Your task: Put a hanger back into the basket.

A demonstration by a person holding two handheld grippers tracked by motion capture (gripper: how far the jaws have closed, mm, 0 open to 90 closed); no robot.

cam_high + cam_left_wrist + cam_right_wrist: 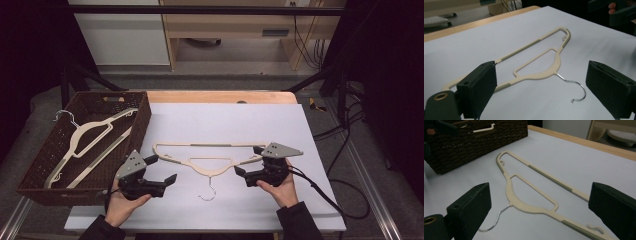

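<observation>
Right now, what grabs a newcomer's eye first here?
The cream hanger lying flat mid-table on the white sheet, its metal hook pointing toward the person. The left tongs and right tongs flank it, both open. At the far left, a dark wicker basket holds another hanger.

Both forearms enter from six o'clock. The left gripper [162,169] points toward two o'clock, jaws spread wide. The right gripper [248,160] points toward ten o'clock, jaws equally wide.
</observation>
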